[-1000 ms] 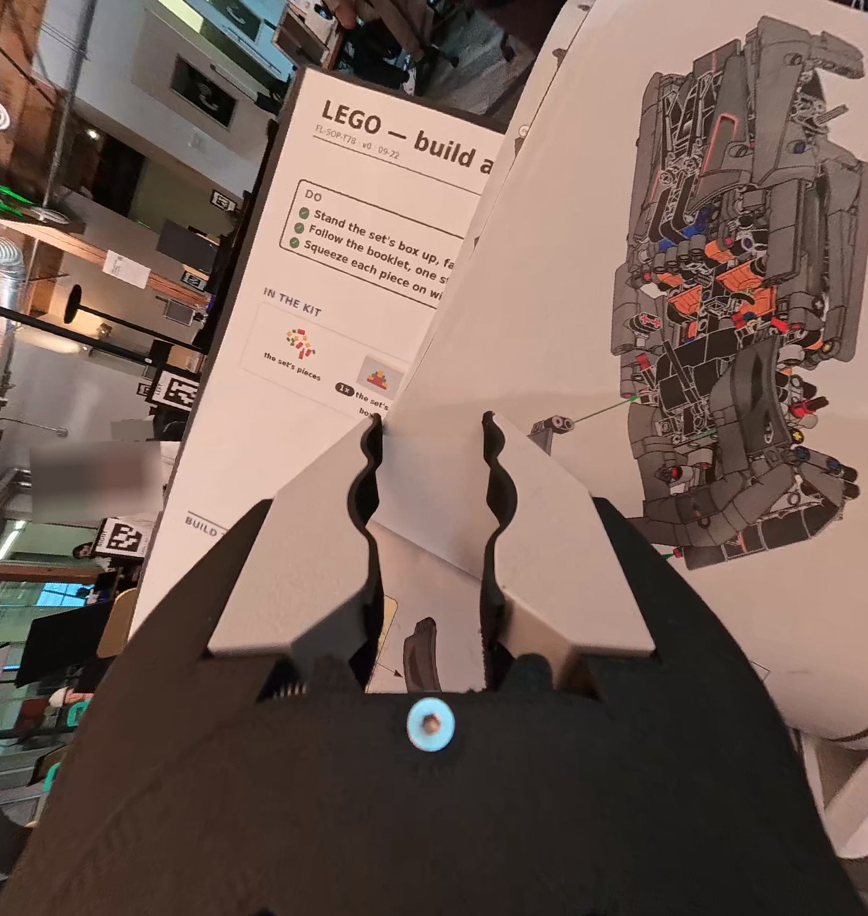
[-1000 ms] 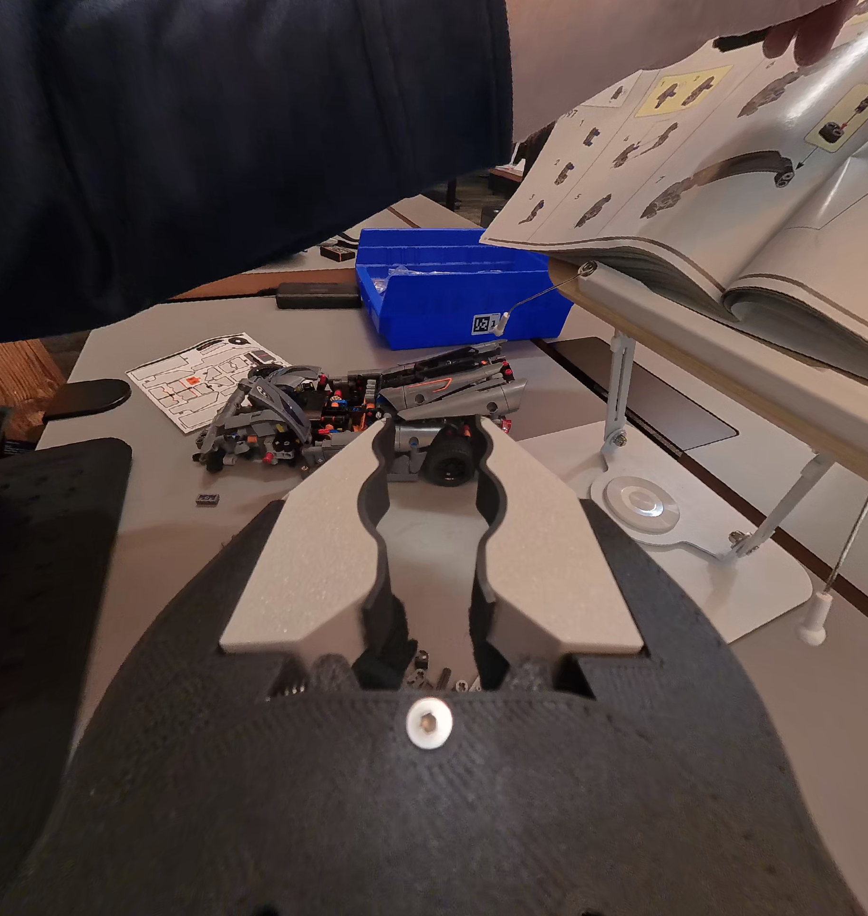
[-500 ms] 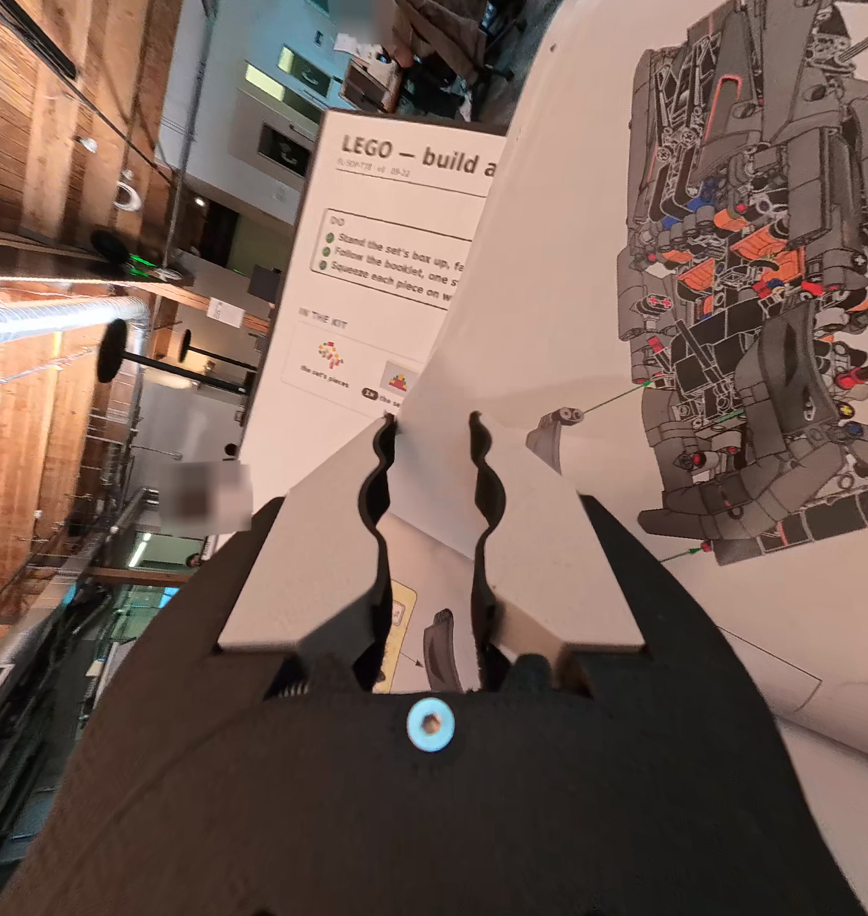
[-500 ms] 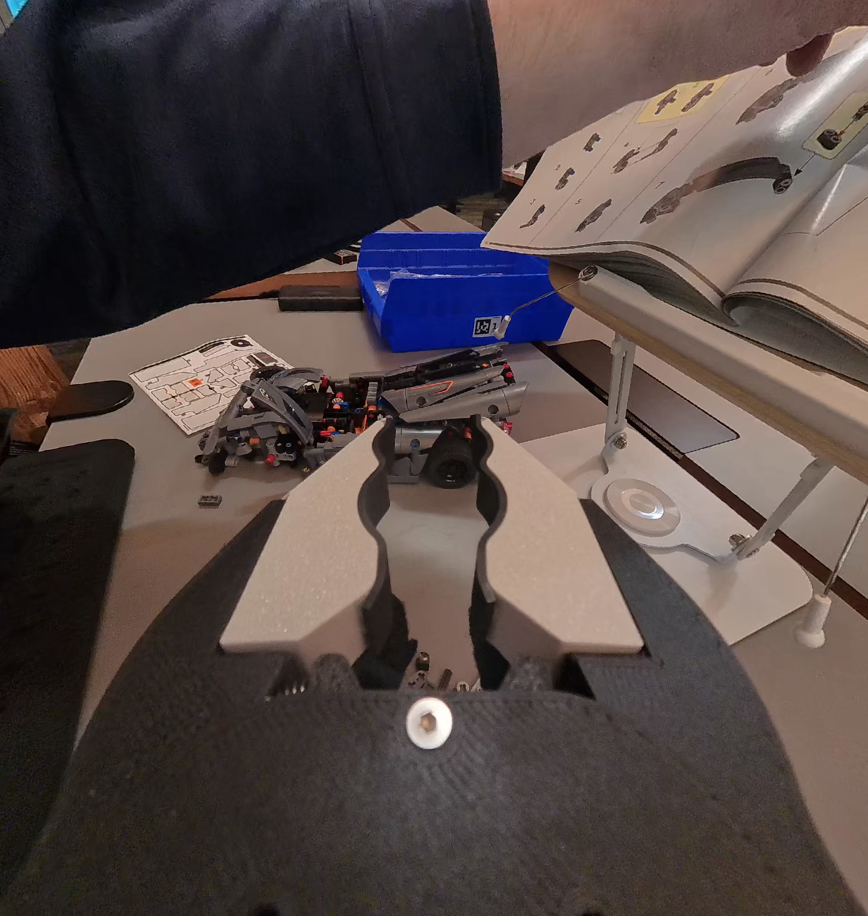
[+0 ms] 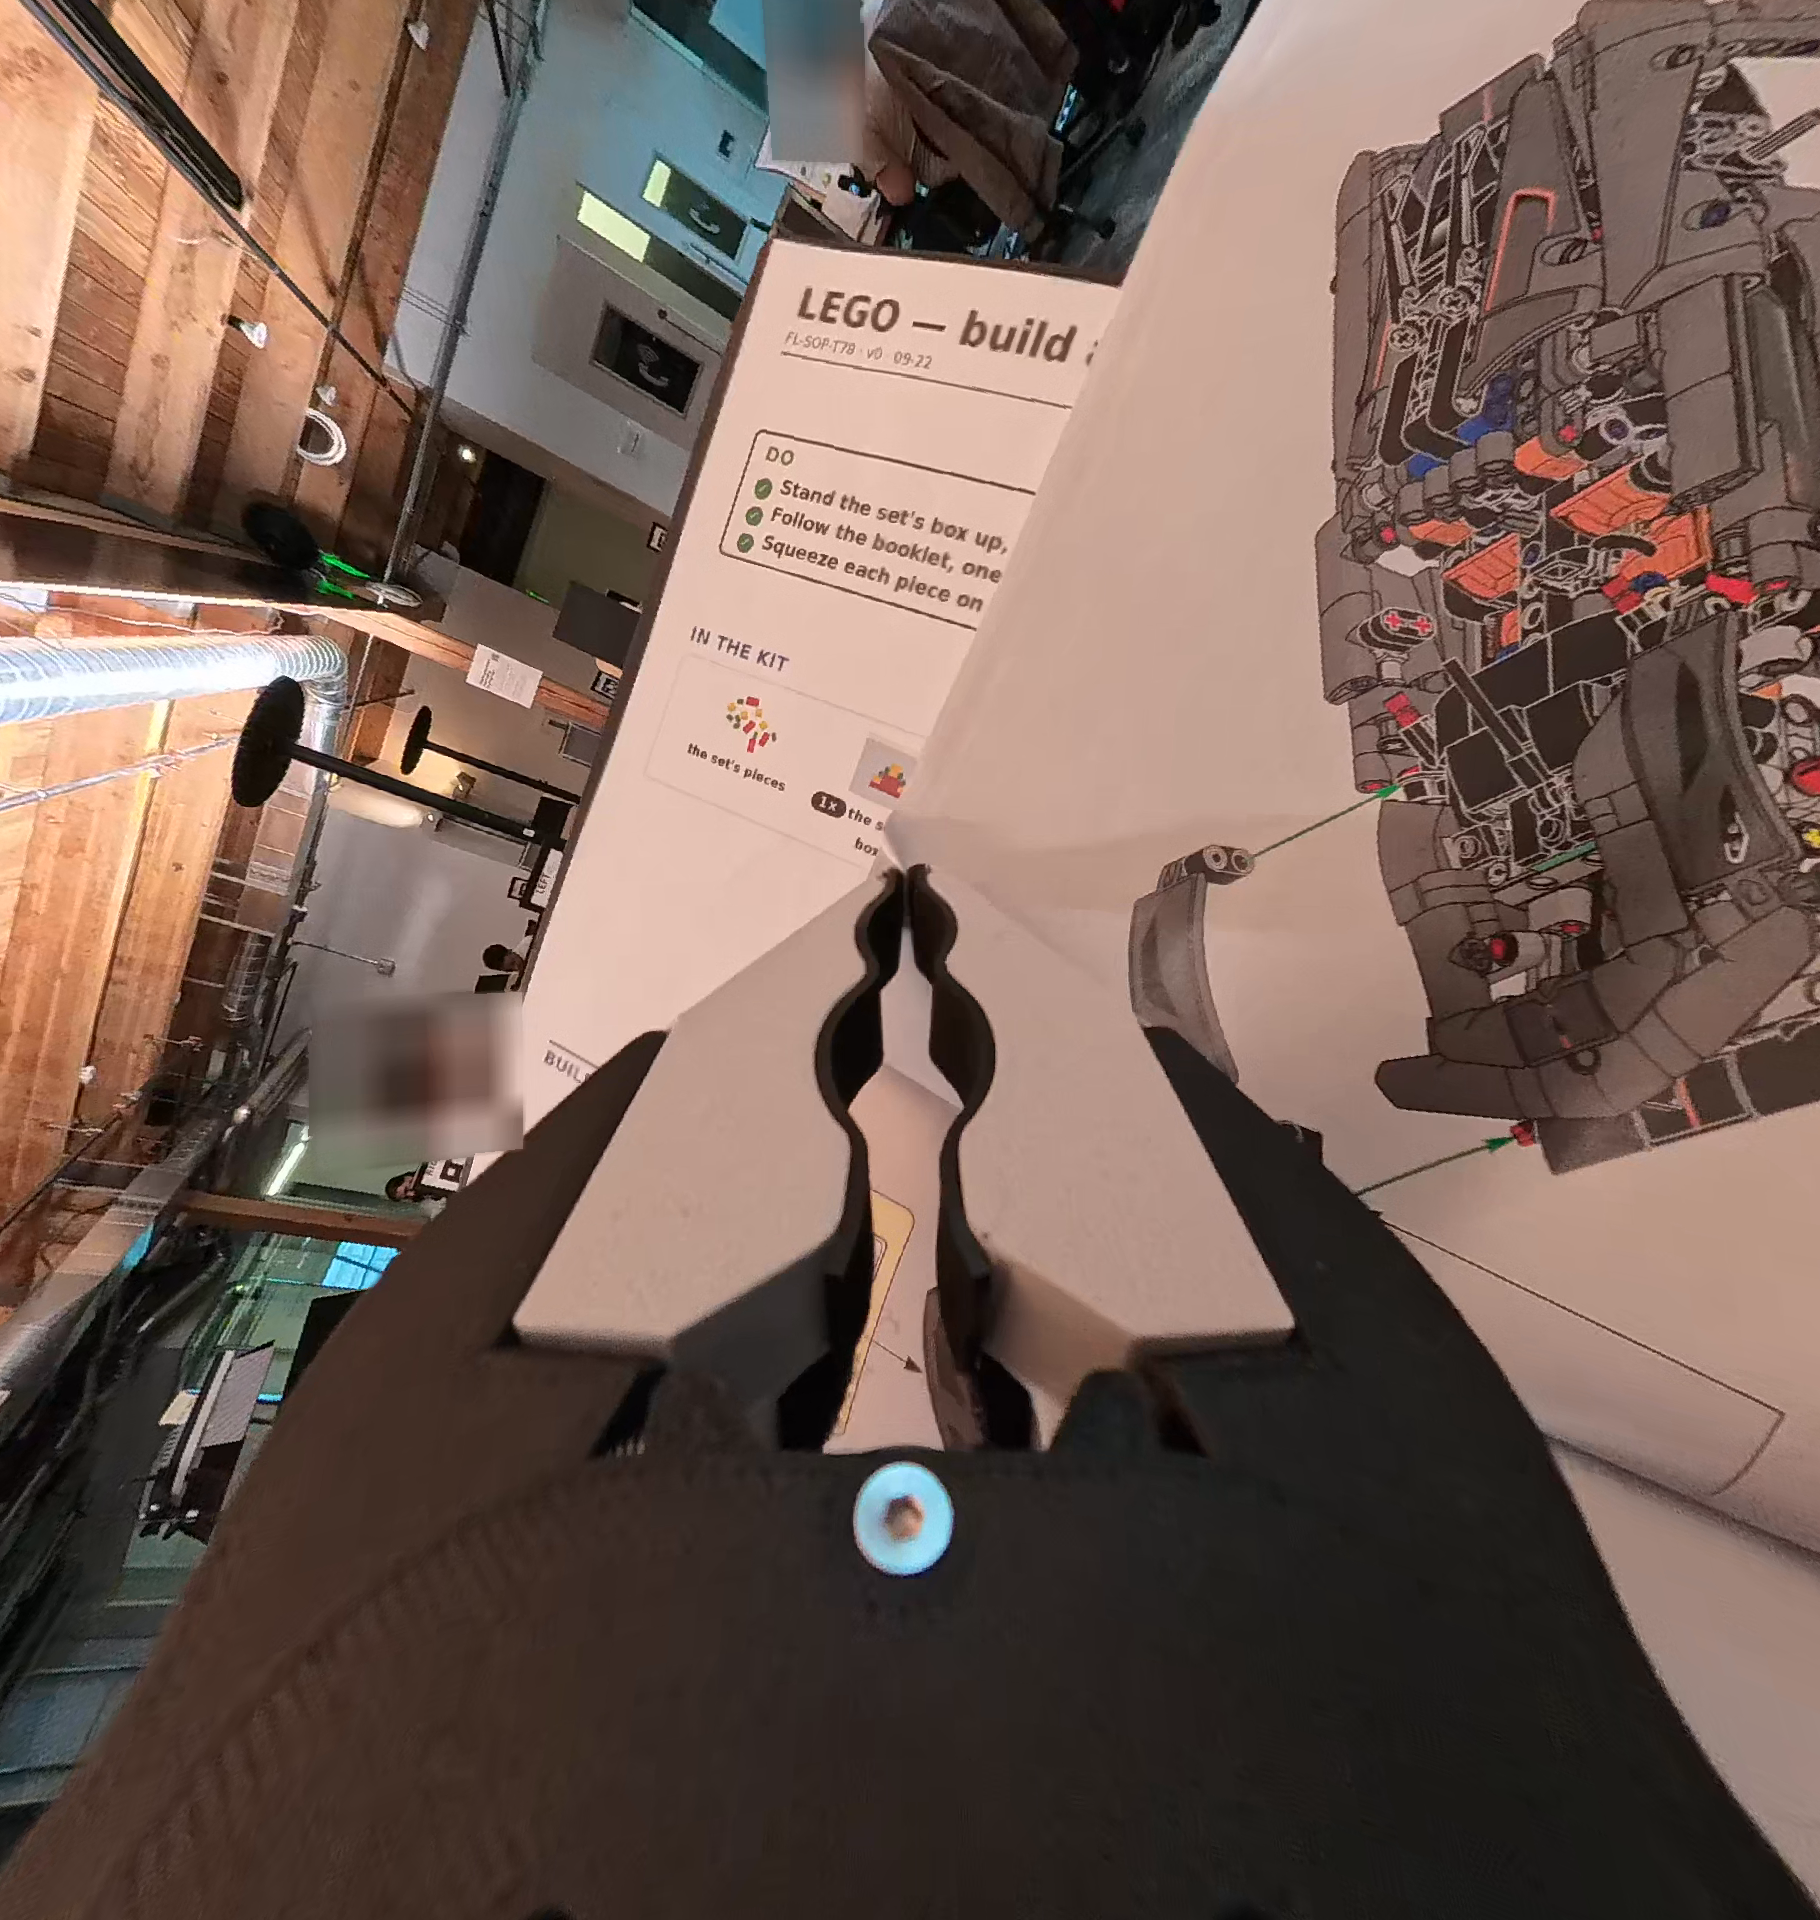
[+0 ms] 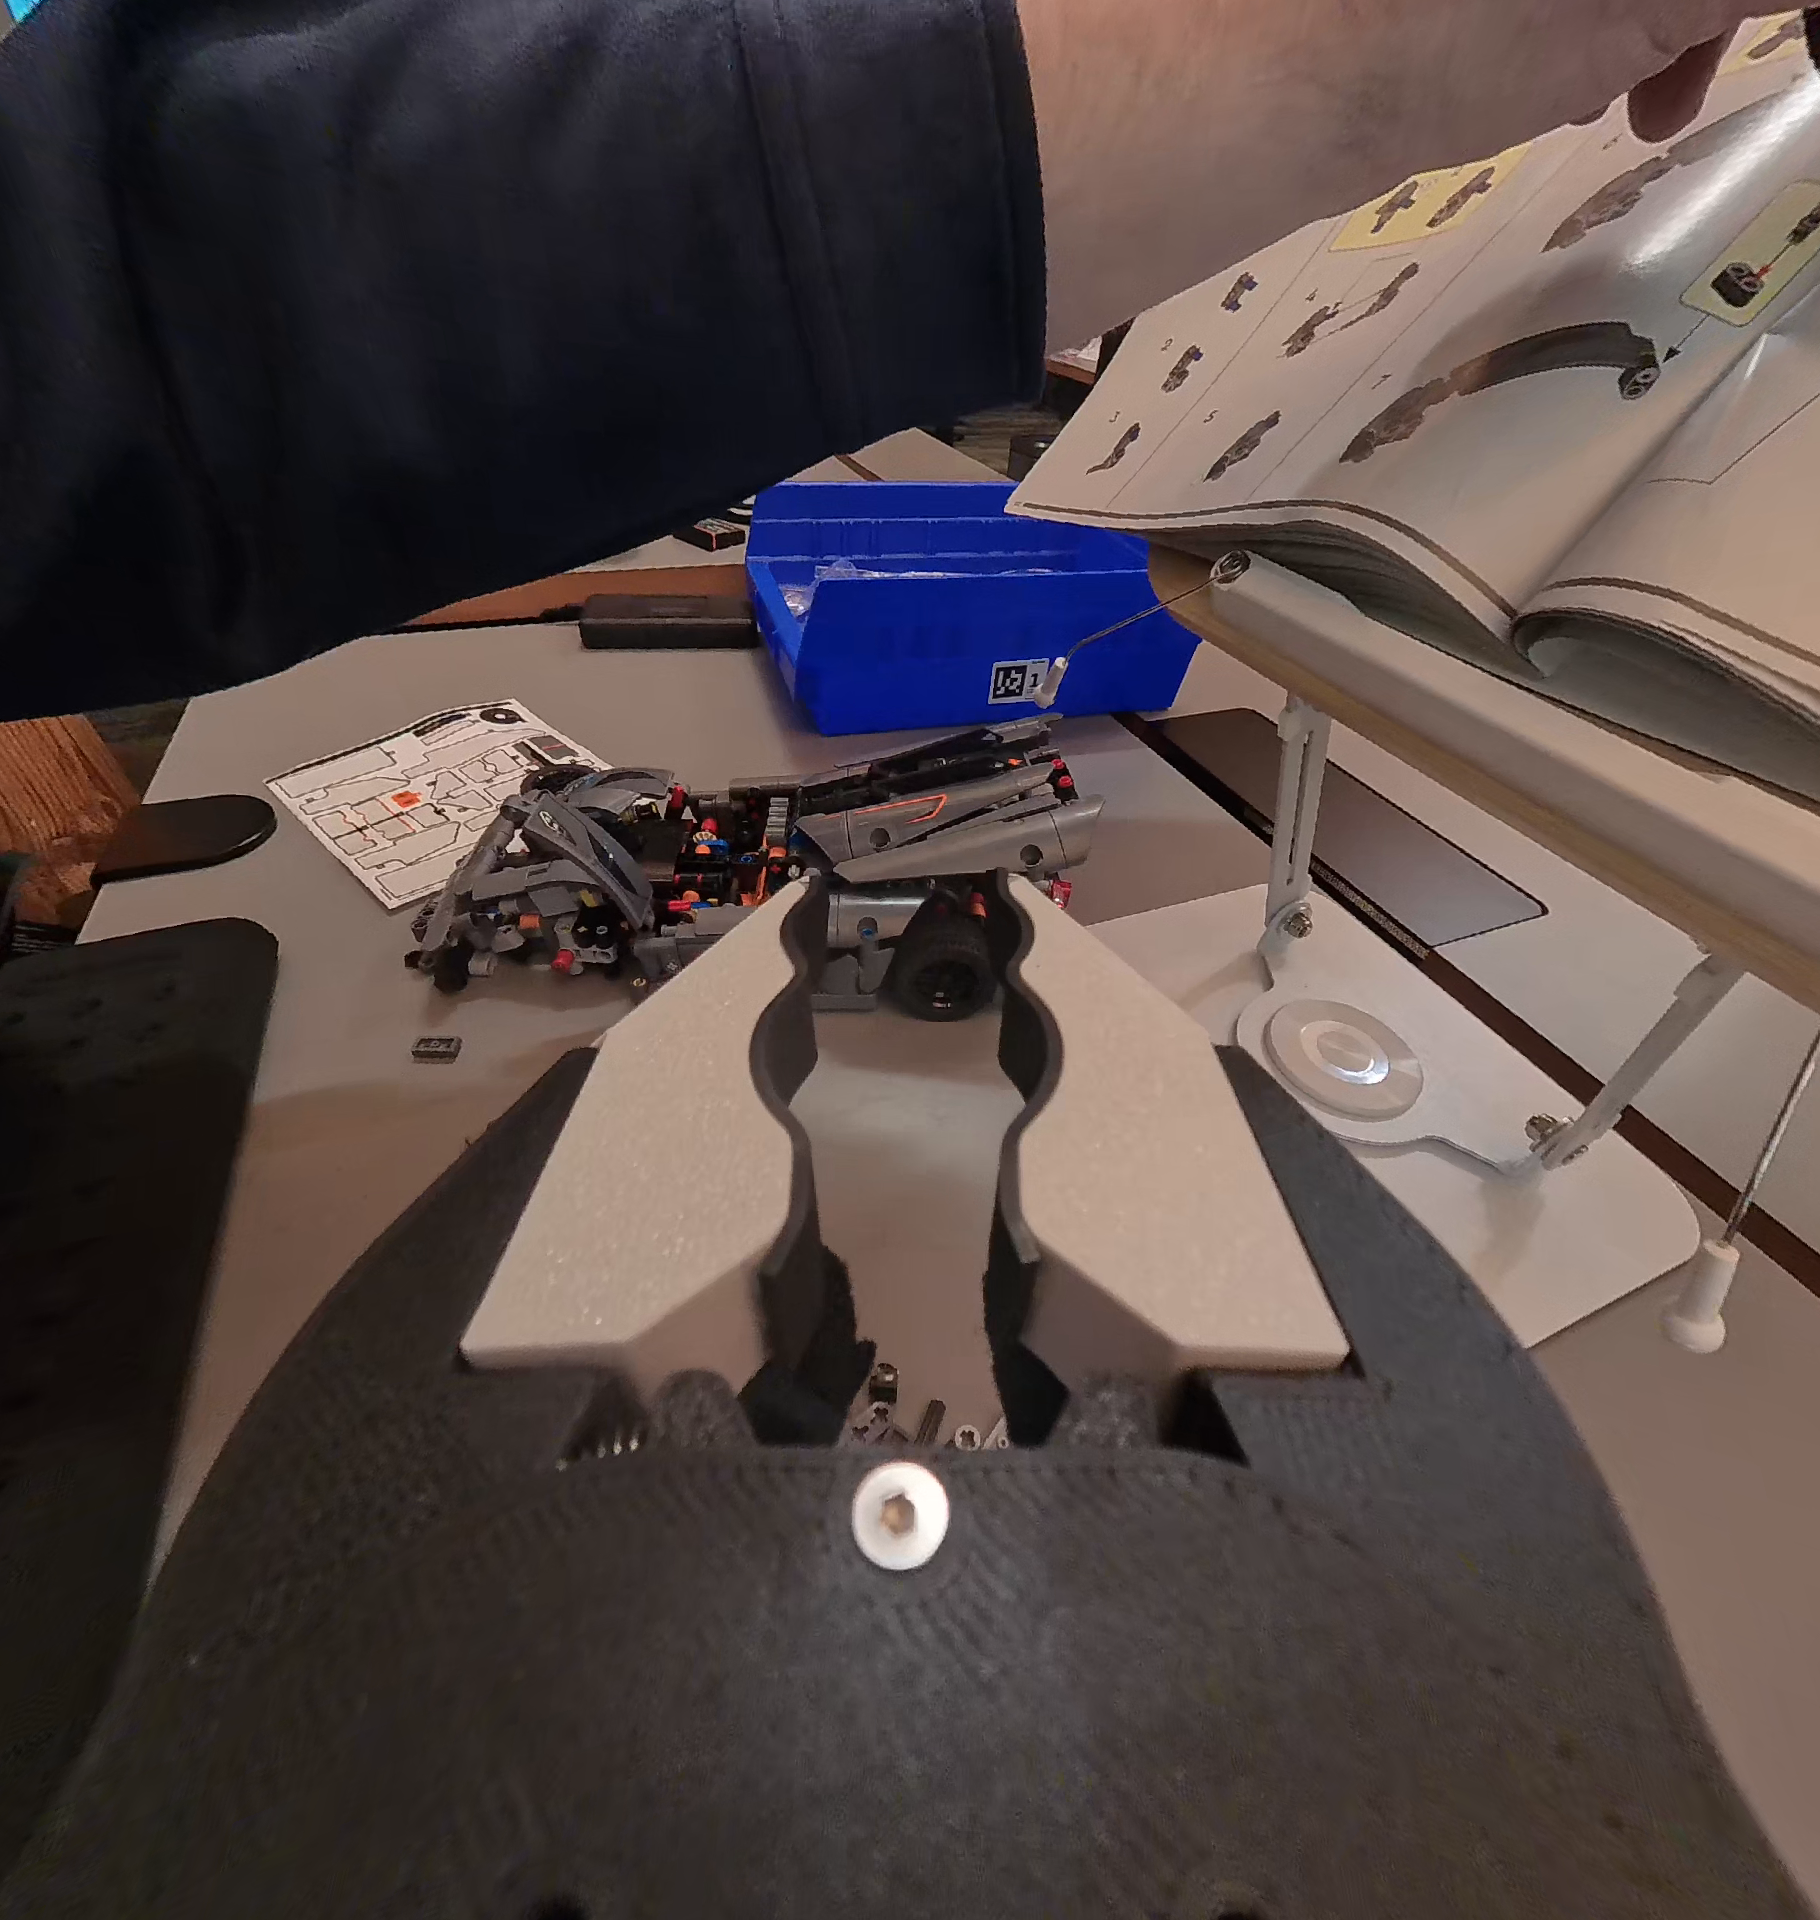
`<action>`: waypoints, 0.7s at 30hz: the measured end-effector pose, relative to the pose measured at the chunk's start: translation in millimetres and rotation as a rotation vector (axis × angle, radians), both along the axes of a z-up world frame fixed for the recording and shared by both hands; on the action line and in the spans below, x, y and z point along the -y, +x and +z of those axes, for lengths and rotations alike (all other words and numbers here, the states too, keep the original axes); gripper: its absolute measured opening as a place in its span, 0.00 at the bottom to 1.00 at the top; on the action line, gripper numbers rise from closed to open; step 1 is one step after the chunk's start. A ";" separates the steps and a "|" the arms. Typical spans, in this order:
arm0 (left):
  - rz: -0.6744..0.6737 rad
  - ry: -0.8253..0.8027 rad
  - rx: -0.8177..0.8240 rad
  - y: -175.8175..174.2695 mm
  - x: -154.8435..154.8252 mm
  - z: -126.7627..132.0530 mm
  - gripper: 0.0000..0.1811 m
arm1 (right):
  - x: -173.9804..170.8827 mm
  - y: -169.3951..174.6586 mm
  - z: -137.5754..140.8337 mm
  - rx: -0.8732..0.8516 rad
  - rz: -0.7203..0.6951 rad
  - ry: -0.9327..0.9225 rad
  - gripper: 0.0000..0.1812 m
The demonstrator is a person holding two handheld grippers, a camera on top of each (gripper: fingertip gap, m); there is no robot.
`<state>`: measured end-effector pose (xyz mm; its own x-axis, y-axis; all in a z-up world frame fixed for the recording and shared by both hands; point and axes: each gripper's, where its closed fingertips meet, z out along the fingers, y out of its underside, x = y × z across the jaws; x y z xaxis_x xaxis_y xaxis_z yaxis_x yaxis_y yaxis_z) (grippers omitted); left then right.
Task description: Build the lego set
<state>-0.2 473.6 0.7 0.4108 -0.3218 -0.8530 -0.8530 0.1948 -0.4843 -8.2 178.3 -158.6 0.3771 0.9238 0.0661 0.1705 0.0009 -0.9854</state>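
In the left wrist view my left gripper [image 5: 904, 883] is shut on the lower corner of a page of the instruction booklet [image 5: 1197, 623]. The paper creases outward from the fingertips. The page bears a drawing of the grey car. In the right wrist view the open booklet [image 6: 1508, 364] lies on a tilted stand [image 6: 1405, 748]. My right gripper [image 6: 906, 904] is open and empty above the table. Just beyond its fingertips stands the partly built grey, black and orange lego car [image 6: 760, 862].
A blue bin [image 6: 937, 623] stands behind the car, a sticker sheet [image 6: 407, 790] to its left. A small dark piece [image 6: 435, 1047] lies on the table. A dark blue sleeve [image 6: 470, 312] spans the top. A white instruction board [image 5: 833, 582] stands behind the page. The grippers' ends are close to 35 cm from one another.
My left gripper's fingers came together on the page corner that lay between them, and the page has bent up. My right gripper has stayed open and almost still.
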 end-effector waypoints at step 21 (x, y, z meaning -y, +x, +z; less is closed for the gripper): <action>-0.093 -0.128 0.346 -33.2 17.1 17.4 0.00 | -3.1 5.4 3.7 -0.018 -0.014 -0.001 0.16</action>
<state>-33.4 456.5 18.1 0.6318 -0.4665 -0.6190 -0.6159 0.1827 -0.7663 -2.9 181.3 -154.9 0.3914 0.9184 0.0582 0.1529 -0.0026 -0.9882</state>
